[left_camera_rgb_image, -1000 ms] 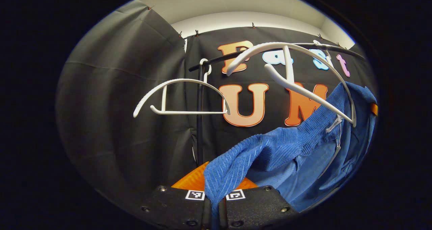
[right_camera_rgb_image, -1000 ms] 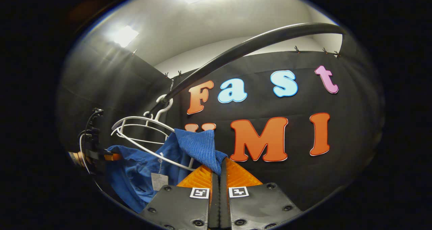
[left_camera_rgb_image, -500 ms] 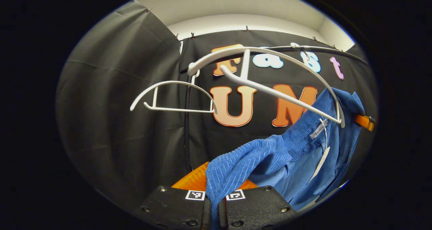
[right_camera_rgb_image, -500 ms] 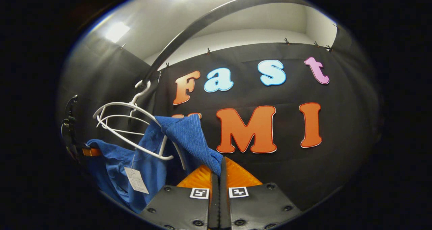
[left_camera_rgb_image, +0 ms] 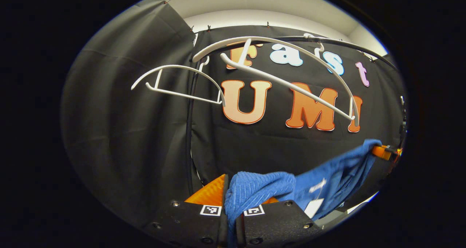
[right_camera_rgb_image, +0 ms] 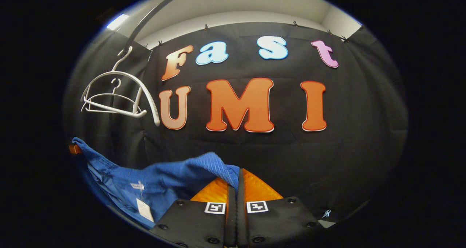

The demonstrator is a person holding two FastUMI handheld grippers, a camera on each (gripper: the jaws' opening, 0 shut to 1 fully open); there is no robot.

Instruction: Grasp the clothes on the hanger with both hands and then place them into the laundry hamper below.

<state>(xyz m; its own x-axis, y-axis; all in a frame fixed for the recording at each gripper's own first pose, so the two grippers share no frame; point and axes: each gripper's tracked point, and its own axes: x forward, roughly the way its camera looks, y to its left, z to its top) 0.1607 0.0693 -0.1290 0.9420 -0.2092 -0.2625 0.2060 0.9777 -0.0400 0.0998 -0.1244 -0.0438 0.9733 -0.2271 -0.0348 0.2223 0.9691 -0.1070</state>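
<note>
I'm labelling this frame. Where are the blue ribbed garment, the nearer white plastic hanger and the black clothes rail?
blue ribbed garment (right_camera_rgb_image: 164, 175): right gripper view, its spread middle.
nearer white plastic hanger (left_camera_rgb_image: 291, 89): left gripper view, its lower bar.
black clothes rail (right_camera_rgb_image: 145, 18): right gripper view, mid-length.

We see both views evenly, dimly lit from overhead; a bright ceiling light glares top-left; fisheye bending curves edges, focus stays sharp.

Ribbed blue cloth shirt, soft and matt, with a paper tag; above it, smooth white plastic hangers on a glossy black rail.
</note>
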